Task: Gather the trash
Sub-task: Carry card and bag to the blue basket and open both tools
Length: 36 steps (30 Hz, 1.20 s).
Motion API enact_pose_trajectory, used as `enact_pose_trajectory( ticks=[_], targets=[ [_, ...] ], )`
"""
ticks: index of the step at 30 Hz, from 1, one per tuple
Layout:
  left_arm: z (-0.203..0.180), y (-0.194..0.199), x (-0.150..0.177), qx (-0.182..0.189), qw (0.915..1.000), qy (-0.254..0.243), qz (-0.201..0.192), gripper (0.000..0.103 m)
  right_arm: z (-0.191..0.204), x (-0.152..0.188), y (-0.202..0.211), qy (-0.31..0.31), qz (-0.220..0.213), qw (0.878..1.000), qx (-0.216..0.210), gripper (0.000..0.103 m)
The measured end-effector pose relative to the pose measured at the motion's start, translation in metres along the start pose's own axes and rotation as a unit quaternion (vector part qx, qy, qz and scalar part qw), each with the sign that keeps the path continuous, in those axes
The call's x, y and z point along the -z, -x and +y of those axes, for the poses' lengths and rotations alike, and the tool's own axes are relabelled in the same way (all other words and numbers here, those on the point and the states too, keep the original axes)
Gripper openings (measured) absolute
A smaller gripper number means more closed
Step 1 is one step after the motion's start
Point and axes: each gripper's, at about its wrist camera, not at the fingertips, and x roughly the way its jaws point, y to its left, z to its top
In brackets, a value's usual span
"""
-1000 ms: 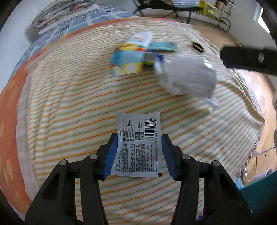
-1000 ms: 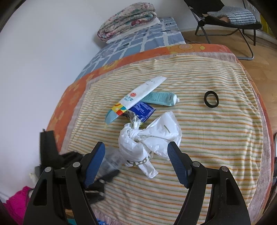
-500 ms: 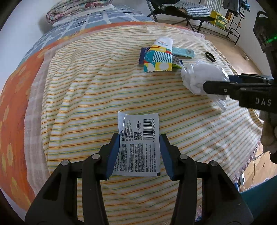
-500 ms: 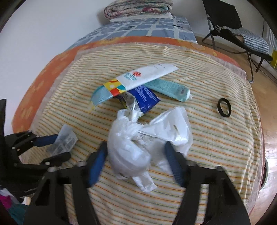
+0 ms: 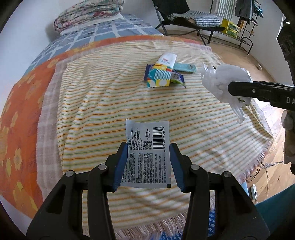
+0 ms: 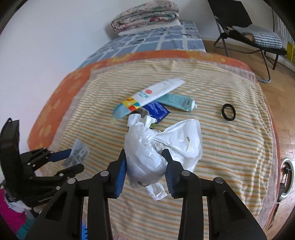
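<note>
My left gripper (image 5: 148, 147) is shut on a silver wrapper (image 5: 147, 157) printed with a barcode and holds it above the striped blanket (image 5: 103, 110). In the right wrist view that left gripper (image 6: 73, 159) and the wrapper (image 6: 78, 153) are at the lower left. My right gripper (image 6: 145, 155) has its jaws closing on a crumpled white plastic bag (image 6: 177, 140), with both blue pads pressed into it. From the left wrist view the bag (image 5: 226, 77) hangs at the right in the right gripper (image 5: 239, 88). Beyond lie a white tube (image 6: 153, 94), a teal tube (image 6: 177, 101) and a blue wrapper (image 6: 156, 110).
A black hair tie (image 6: 228, 112) lies on the blanket at the right. A folded quilt (image 6: 145, 14) sits at the head of the bed against the wall. A black folding chair (image 6: 248, 27) stands on the wooden floor at the far right. The blanket's fringe hangs over the near edge.
My right gripper went from wide open to closed around the white bag. My left gripper rose and pulled back with the wrapper still in it.
</note>
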Motion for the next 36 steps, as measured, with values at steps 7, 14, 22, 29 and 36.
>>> enact_pose_trajectory(
  ticks=[7, 14, 22, 29, 36],
  targets=[
    [-0.015, 0.032, 0.013, -0.009, 0.9995, -0.017, -0.023, 0.047, 0.013, 0.018, 0.030, 0.003, -0.012, 1.000, -0.018, 0.035],
    [-0.024, 0.060, 0.038, -0.009, 0.9993, -0.015, -0.034, 0.047, 0.024, 0.052, 0.052, 0.004, -0.009, 0.999, -0.041, 0.035],
    [-0.041, 0.078, 0.076, -0.002, 0.9993, -0.013, -0.034, 0.047, 0.035, 0.099, 0.076, 0.003, -0.005, 0.998, -0.058, 0.035],
    [-0.055, 0.079, 0.112, 0.009, 0.9997, -0.003, -0.022, 0.047, 0.042, 0.139, 0.090, 0.007, 0.005, 0.999, -0.052, 0.035],
    [-0.067, 0.077, 0.135, 0.014, 0.9998, 0.001, -0.011, 0.047, 0.055, 0.173, 0.096, 0.022, 0.022, 0.998, -0.050, 0.035]
  ],
)
